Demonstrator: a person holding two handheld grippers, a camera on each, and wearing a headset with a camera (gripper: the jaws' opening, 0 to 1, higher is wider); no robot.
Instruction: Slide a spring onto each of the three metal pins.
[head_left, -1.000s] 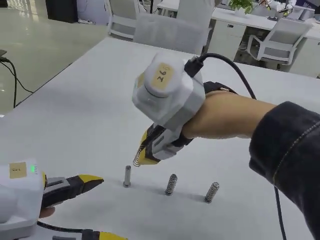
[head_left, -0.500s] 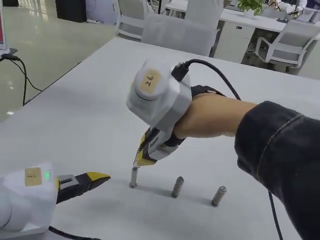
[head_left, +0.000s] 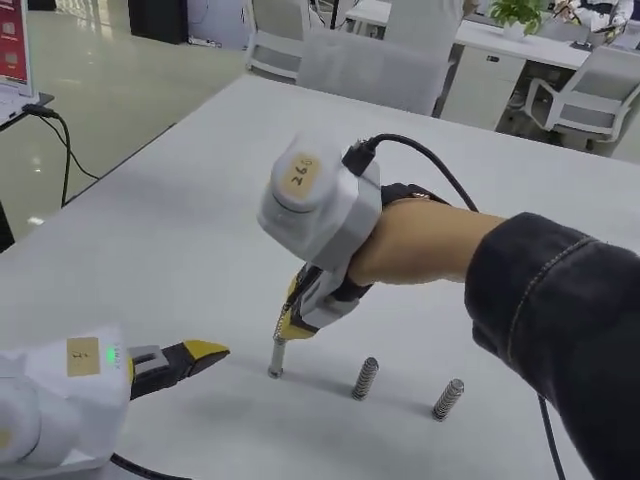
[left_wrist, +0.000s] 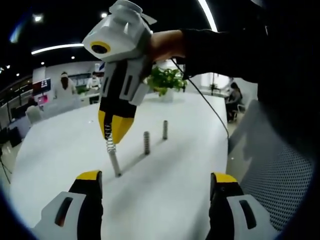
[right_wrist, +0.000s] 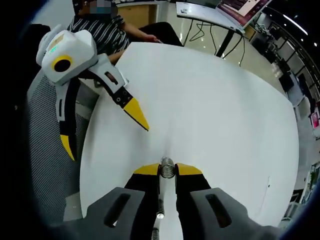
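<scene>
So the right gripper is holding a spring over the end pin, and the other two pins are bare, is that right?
Not quite. The middle pin and the pin beside it each carry a spring, as the head view shows. The rest stands: the right gripper holds a spring over the end pin.

head view: high, looking down | gripper views: close, facing each other | all share end pin (head_left: 275, 360)
</scene>
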